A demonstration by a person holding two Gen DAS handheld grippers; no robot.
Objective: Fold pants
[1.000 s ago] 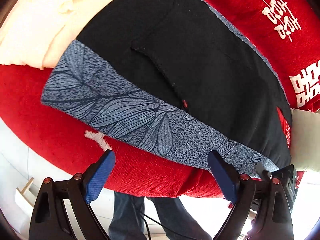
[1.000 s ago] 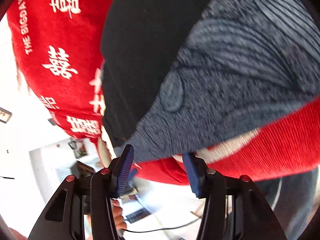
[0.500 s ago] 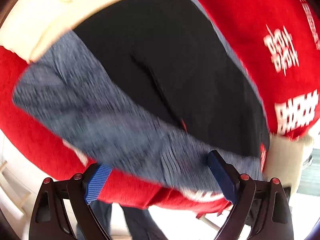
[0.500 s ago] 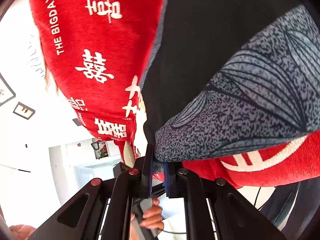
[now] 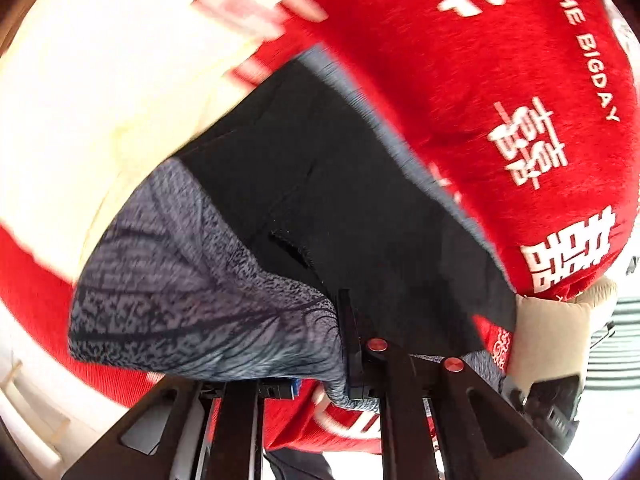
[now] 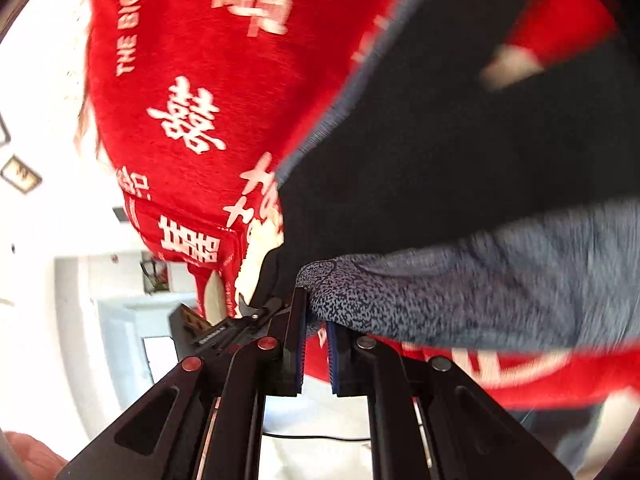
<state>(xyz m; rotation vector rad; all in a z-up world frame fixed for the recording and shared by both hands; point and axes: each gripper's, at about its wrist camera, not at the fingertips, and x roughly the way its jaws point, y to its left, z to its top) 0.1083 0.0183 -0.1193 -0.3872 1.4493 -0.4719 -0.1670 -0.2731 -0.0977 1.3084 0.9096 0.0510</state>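
The black pants (image 5: 360, 208) lie on a red cloth, with a wide grey leaf-patterned waistband (image 5: 180, 288) nearest me. My left gripper (image 5: 320, 364) is shut on the waistband, and the grey fabric bunches up over its fingers. In the right wrist view the pants (image 6: 460, 168) fill the right side. My right gripper (image 6: 316, 332) is shut on the corner of the waistband (image 6: 440, 292) at the pants' other end.
The red cloth (image 5: 500, 80) with white Chinese characters covers the surface and also shows in the right wrist view (image 6: 192, 80). A cream cloth (image 5: 100, 120) lies beyond the pants on the left. A white room and floor (image 6: 80, 300) show past the edge.
Both grippers closed: the right one on the waistband corner half a second ago, the left one on the waistband just now. The waistband now bunches and lifts off the red cloth.
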